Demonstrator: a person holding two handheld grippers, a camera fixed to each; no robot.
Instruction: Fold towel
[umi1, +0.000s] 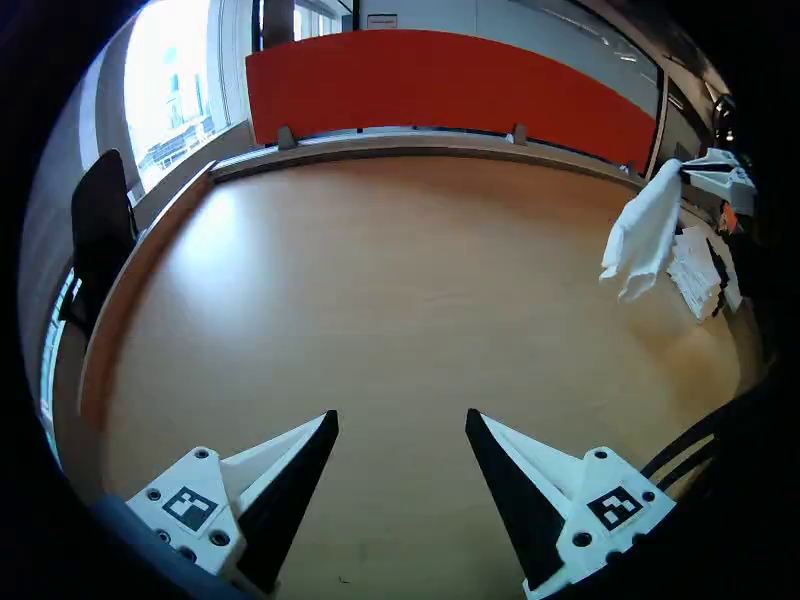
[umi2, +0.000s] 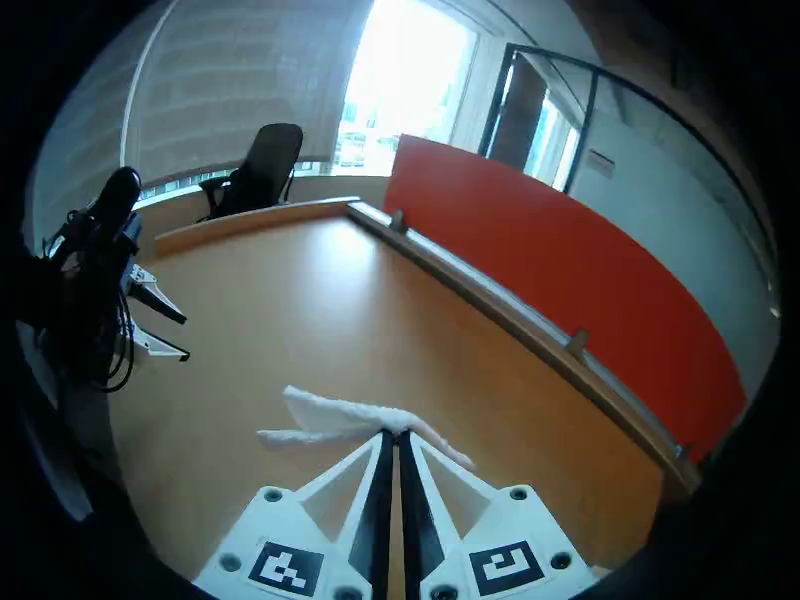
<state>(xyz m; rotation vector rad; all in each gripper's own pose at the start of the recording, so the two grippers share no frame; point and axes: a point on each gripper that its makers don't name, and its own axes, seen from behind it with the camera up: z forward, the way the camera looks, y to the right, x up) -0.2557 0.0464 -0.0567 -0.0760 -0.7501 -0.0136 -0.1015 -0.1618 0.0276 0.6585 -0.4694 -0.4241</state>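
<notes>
A white towel (umi1: 640, 235) hangs bunched above the wooden table (umi1: 400, 280) at the far right of the left gripper view, held up by my right gripper (umi1: 690, 170). In the right gripper view the towel (umi2: 340, 418) trails out past the fingertips, and my right gripper (umi2: 395, 437) is shut on it. My left gripper (umi1: 401, 415) stands open over bare table with nothing between its fingers, well away from the towel. It also shows at the left of the right gripper view as the left gripper (umi2: 186, 338), open, held by a dark-sleeved hand.
An orange partition (umi1: 450, 85) runs along the table's far edge. A black chair (umi1: 100, 230) stands by the window side. Papers (umi1: 705, 270) lie on the table under the hanging towel. Cables (umi2: 110, 330) hang by the left gripper.
</notes>
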